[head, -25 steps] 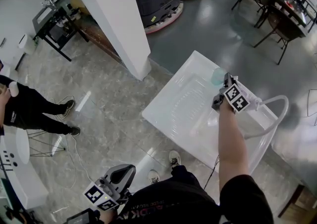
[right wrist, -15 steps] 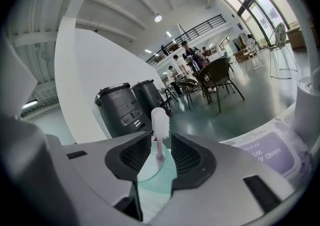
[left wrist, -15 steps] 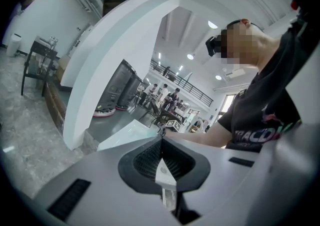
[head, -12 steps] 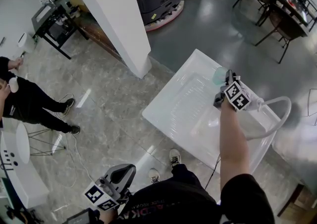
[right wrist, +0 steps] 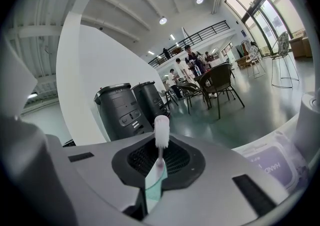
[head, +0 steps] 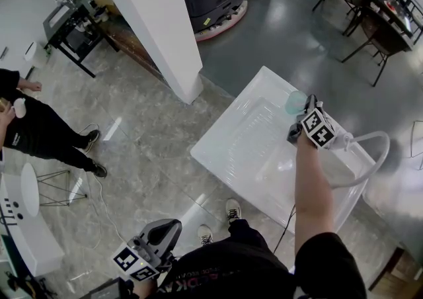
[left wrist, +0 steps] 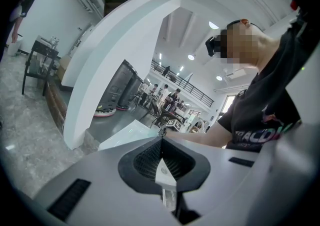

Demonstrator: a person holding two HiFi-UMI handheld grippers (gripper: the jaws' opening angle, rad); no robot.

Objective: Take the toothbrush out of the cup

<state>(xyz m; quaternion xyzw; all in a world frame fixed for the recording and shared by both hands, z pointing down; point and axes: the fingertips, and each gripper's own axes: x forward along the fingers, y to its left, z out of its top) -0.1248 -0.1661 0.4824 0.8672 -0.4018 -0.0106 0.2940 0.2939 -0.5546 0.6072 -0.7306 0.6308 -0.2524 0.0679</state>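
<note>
Head view steeply down from above; gripper views near-level, close behind jaws; white pillar (head: 153,26) in all.

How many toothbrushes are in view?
1: the toothbrush, between the right gripper's jaws, which have just closed on it, at the cup. Others may be hidden inside it.

Open basin (head: 244,149) gives passage left of the cup (head: 295,102); hose (head: 387,149) crowds the right.

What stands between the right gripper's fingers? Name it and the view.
The toothbrush: its handle is pinched between the right gripper's fingers, which have just been closing, and its bristle head sticks out past them. The right gripper view shows it.
</note>
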